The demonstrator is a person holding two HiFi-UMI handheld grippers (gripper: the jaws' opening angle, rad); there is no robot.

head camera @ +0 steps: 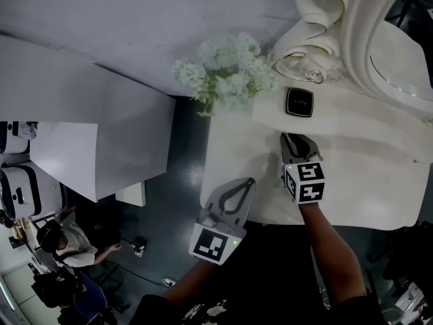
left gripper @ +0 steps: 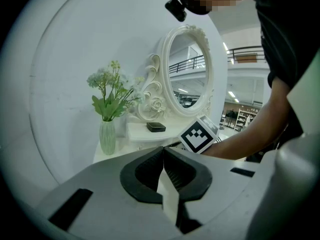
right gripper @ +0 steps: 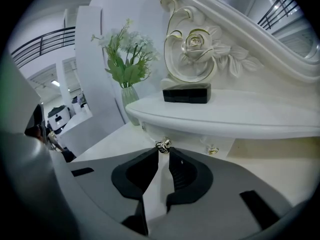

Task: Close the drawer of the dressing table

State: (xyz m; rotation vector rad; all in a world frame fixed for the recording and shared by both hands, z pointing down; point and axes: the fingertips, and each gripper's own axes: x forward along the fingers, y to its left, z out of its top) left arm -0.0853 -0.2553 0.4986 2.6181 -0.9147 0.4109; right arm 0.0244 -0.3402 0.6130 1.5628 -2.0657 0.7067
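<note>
**Right tongs (right gripper: 164, 152).** I read the two pads a narrow slit apart, with the small metal knob (right gripper: 162, 144) of the drawer (right gripper: 189, 142) pinched at their very tips. I report this unit as grasping the knob.

- The drawer front lies directly ahead of these tongs, tucked under the overhanging edge of the raised shelf (right gripper: 240, 115). I cannot tell how far the drawer stands out.
- A second knob (right gripper: 213, 150) sits on the same front, just right of the tips and clear of them.
- Above and beyond the tips, a black case (right gripper: 186, 93) rests on the shelf, against the carved rose frame of the mirror (right gripper: 192, 46).
- Beyond the tips to the left, a vase (right gripper: 129, 96) holds pale flowers (right gripper: 127, 49).

**Left tongs (left gripper: 163, 150).** I read the pads pressed together along their length, with nothing between them. This unit is clenched and empty.

- In the head view its tips hang over the front left part of the desk (head camera: 379, 181). They are nearer to me than the right tongs, to their left, and apart from them.
- Just beyond the left tips, to the right, I see the marker cube (left gripper: 199, 136) of the right tongs.
- The vase and flowers stand farther ahead, to the left of the left tips, with the mirror behind them.
</note>
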